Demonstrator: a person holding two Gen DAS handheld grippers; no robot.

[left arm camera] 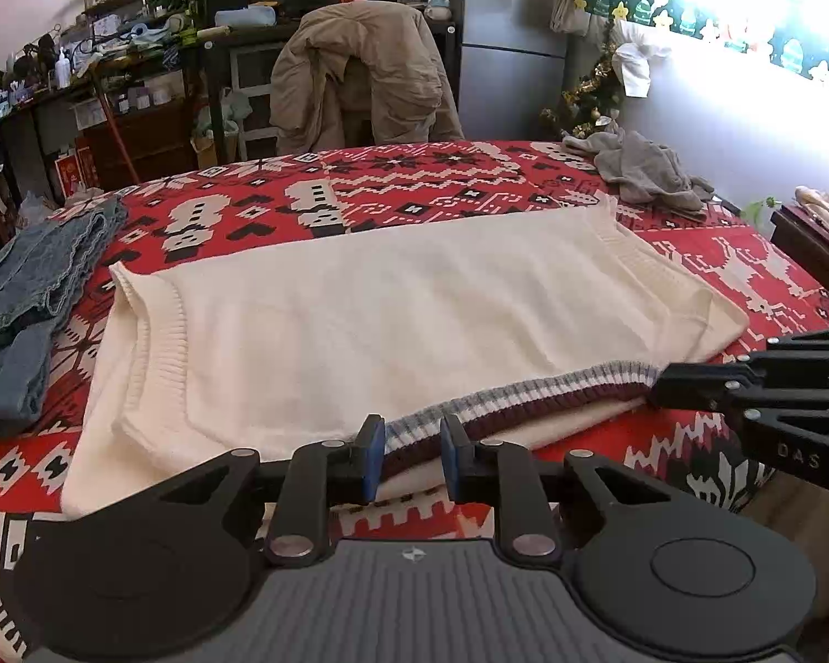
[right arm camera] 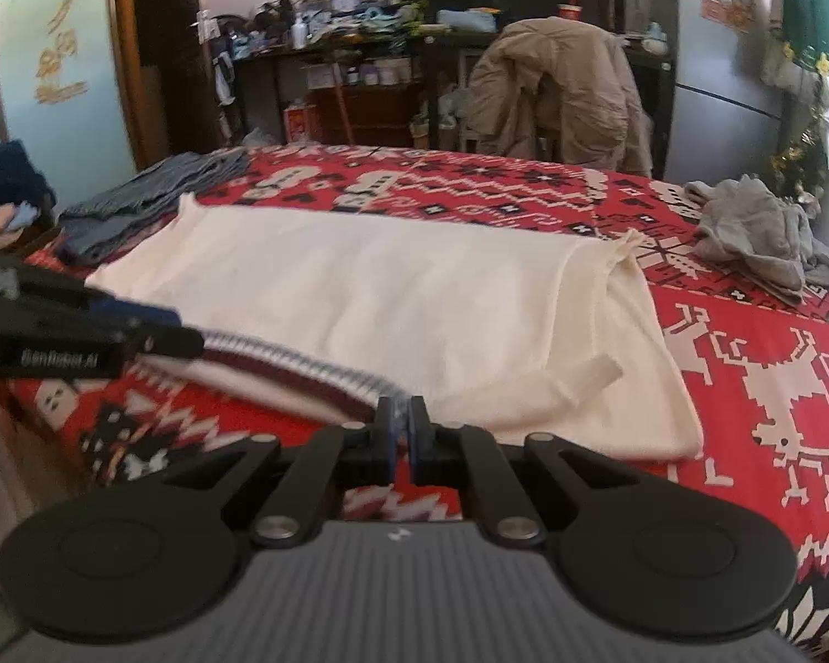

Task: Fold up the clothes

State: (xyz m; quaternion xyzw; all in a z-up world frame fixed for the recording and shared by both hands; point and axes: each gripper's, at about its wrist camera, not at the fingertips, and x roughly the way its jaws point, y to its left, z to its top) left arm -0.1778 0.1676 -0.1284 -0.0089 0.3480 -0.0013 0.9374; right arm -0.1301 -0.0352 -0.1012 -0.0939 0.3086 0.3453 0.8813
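1. While the cream sweater lies flat across the red patterned cloth, its striped hem sits at the near edge, raised a little off the layer beneath; folded jeans lie to its left and a crumpled grey garment far right awaits, so folding looks partway.
2. Left gripper: low at the near edge, jaws parted around the hem, not pinching.
3. Right gripper: level, jaws clamped on the hem's other end.
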